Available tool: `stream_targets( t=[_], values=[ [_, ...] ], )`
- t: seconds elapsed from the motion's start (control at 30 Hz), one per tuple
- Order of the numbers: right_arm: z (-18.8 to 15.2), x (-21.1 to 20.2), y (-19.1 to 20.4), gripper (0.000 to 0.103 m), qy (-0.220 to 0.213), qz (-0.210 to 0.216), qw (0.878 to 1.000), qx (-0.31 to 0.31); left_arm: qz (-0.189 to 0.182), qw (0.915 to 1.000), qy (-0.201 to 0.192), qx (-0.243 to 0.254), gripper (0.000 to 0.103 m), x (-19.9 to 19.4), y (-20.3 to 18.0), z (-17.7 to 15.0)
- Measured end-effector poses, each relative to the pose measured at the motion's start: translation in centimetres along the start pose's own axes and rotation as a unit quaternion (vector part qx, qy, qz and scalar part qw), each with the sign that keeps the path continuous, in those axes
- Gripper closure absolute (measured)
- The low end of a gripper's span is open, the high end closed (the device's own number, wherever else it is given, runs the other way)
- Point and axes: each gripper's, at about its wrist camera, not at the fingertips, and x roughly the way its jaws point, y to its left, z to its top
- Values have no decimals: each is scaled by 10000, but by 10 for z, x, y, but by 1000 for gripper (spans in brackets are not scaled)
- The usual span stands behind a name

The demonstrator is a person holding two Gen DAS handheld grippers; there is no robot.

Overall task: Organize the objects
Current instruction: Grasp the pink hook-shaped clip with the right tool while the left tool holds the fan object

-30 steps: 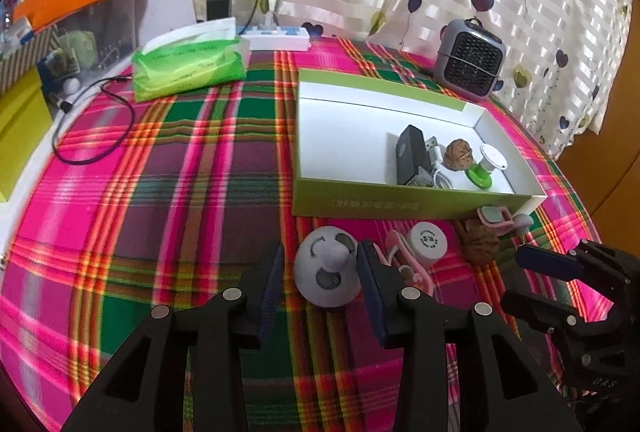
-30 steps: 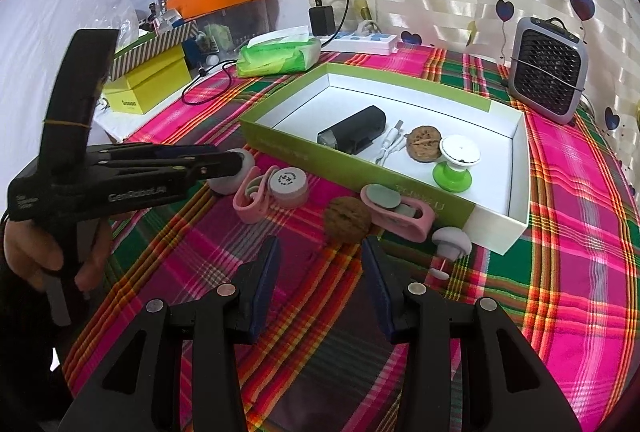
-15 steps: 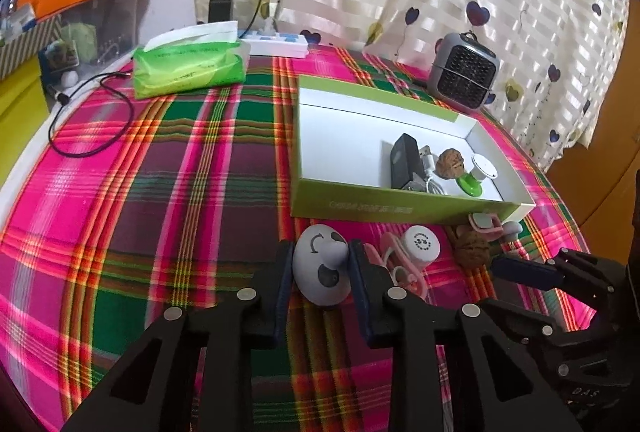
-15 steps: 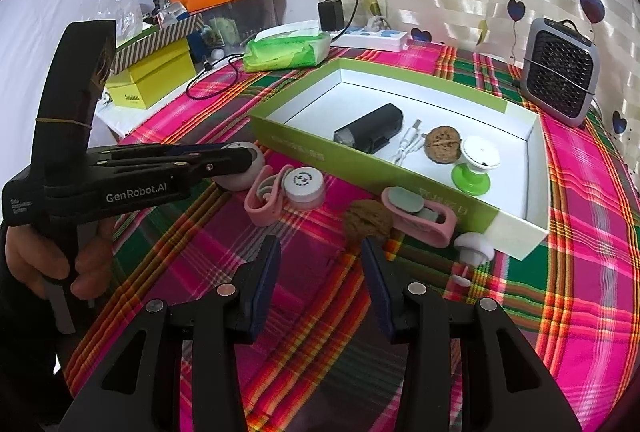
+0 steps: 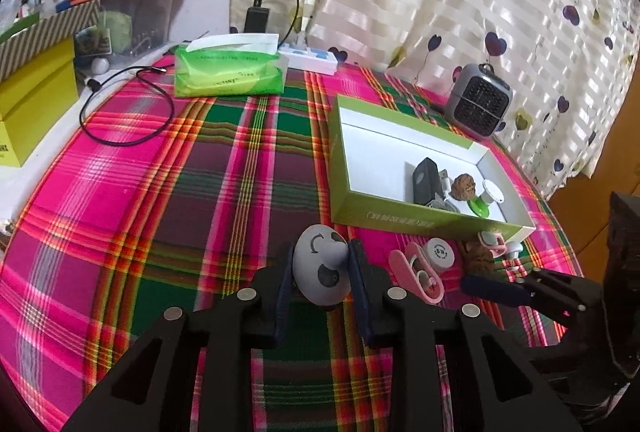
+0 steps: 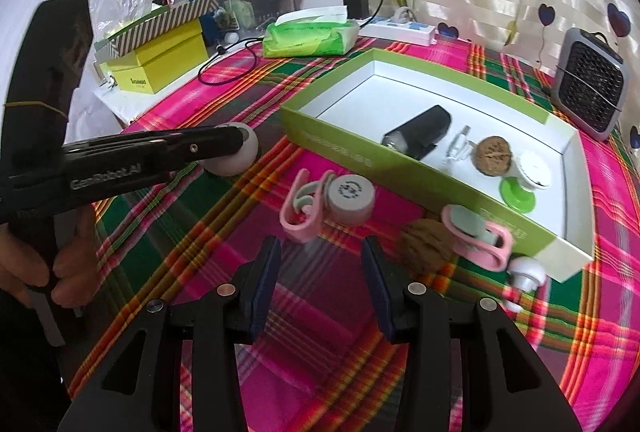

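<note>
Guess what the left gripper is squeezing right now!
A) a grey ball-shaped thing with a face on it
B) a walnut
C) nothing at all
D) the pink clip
A: the left gripper has its pads pressed on both sides of the grey ball-shaped thing, while the walnut and pink clip lie on the tablecloth.
</note>
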Motion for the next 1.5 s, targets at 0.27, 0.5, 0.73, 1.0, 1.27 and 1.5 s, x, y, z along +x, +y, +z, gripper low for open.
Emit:
stream_targets(
  t=[0.27,0.5,0.73,1.0,1.27,1.5],
  values=[
    [10,14,4,60,84,66,9999,37,-98,10000,-11,-9,78,-3,3,-1],
    [18,22,10,60,101,34,9999,-23,-146,9999,-3,0,78,-4,3,-2],
    [22,28,14,68,108,-113,9998,-154,-163,9999,14,37,78,-3,1,-3],
    [17,23,15,79,75,-130,9996,-251,-188,9997,24,167,78,-6,-6,-6],
    [5,1,6,79,-137,-136,9998,-106,-255,9990,53,353,78,-11,-22,-14],
    [-7,-20,-5,79,-311,-182,9993,46,-373,9976,81,575,78,-15,-48,-22]
  ],
)
